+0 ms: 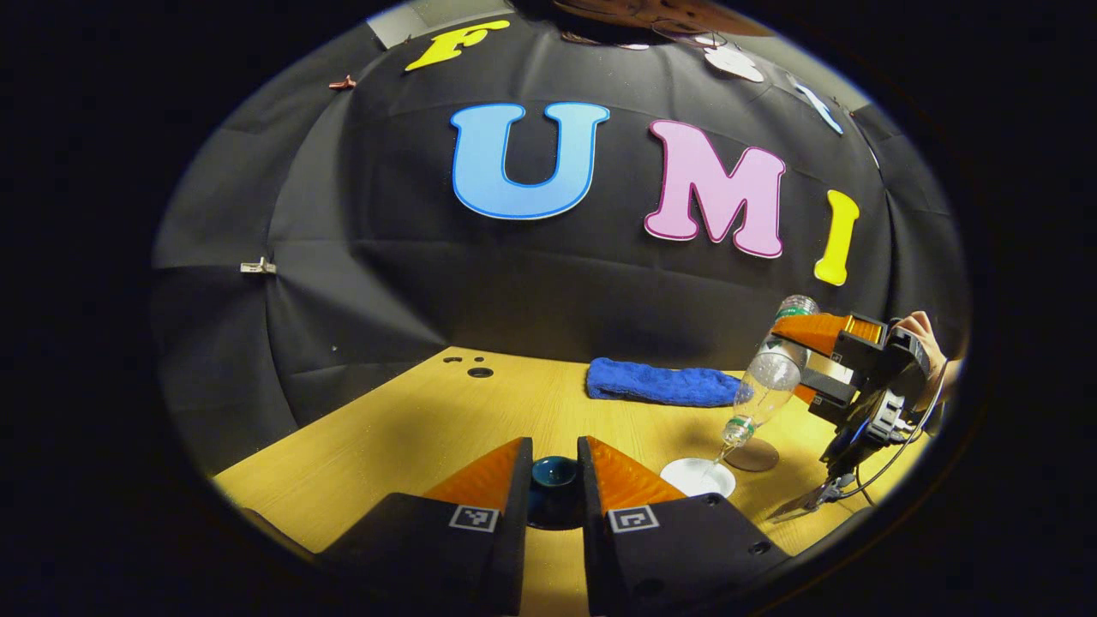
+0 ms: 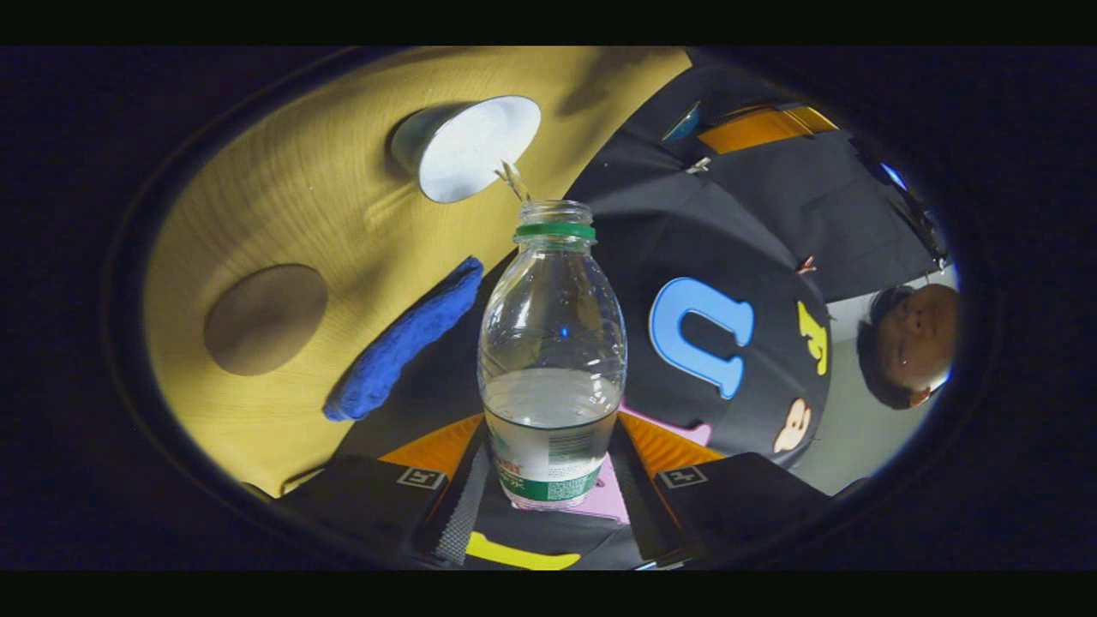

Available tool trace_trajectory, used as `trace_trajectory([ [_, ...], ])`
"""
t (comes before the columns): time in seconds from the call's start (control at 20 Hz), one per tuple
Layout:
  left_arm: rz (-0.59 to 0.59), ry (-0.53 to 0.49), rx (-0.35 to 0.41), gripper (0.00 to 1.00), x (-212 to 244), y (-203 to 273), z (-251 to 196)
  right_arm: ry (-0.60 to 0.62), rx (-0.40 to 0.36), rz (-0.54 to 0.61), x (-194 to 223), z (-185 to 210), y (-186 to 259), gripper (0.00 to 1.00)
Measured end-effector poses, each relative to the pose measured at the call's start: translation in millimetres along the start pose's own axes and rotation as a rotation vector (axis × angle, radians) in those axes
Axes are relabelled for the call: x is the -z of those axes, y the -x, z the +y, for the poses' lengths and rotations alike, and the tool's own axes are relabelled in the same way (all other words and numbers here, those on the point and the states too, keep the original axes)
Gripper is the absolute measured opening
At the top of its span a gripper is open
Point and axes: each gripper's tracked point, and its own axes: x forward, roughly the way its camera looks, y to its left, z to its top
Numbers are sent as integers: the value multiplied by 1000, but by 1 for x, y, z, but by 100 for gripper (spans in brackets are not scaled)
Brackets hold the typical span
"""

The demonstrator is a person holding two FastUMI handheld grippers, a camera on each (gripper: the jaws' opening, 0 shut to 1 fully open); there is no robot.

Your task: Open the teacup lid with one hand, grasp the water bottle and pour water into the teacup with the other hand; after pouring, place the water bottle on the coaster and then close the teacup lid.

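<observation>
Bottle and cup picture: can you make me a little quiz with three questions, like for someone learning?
1. True or false: the bottle is tipped with its mouth toward the cup.
2. What does the left gripper hold between its fingers? A) the blue towel B) the dark lid C) the coaster
3. Fill in: the round brown coaster on the table has ____ on it.

Key
1. True: the right gripper holds the bottle tilted, and a thin stream of water runs from its mouth toward the cup.
2. B
3. Nothing: the bottle is not yet set there.
</observation>
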Motion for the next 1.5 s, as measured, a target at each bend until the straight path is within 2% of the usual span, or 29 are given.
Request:
trace_trajectory([
  [0.15, -4, -3, -2, 32, -1, 1, 0, 59, 72, -46, -1, -16, -4, 75],
  [0.25, -5, -2, 1, 32, -1, 2, 0, 64, 89, -52, 1, -18, -6, 74],
  [0.4, -9, 0, 0, 32, -1, 3, 1, 61, 79, -32, 4, -21, -6, 72],
  [0.45, -10, 3, 0, 32, -1, 4, 0, 49, 69, -26, 3, -20, -6, 74],
  [0.55, -11, 5, 2, 32, -1, 5, 0, -25, 15, 5, 6, -4, -4, 75],
  [0.75, -13, 2, 7, 29, -1, 5, -1, -400, -192, 98, -9, 48, 16, 74],
  [0.8, -11, 4, 8, 32, 0, 5, -2, -498, -223, 119, -15, 54, 21, 74],
  [0.95, -9, 2, 12, 32, 2, 6, -6, -776, -314, 164, -36, 64, 31, 75],
  [1.0, -7, 0, 15, 28, 3, 5, -8, -857, -337, 180, -41, 68, 35, 75],
  [1.05, -5, -2, 16, 32, 4, 5, -10, -938, -356, 188, -47, 70, 38, 75],
  [1.3, -7, -17, 35, 32, 0, -4, -23, -1394, -377, 221, -62, 60, 45, 75],
  [1.5, -12, -29, 63, 32, -1, -14, -42, -1788, -340, 267, -70, 47, 51, 75],
])
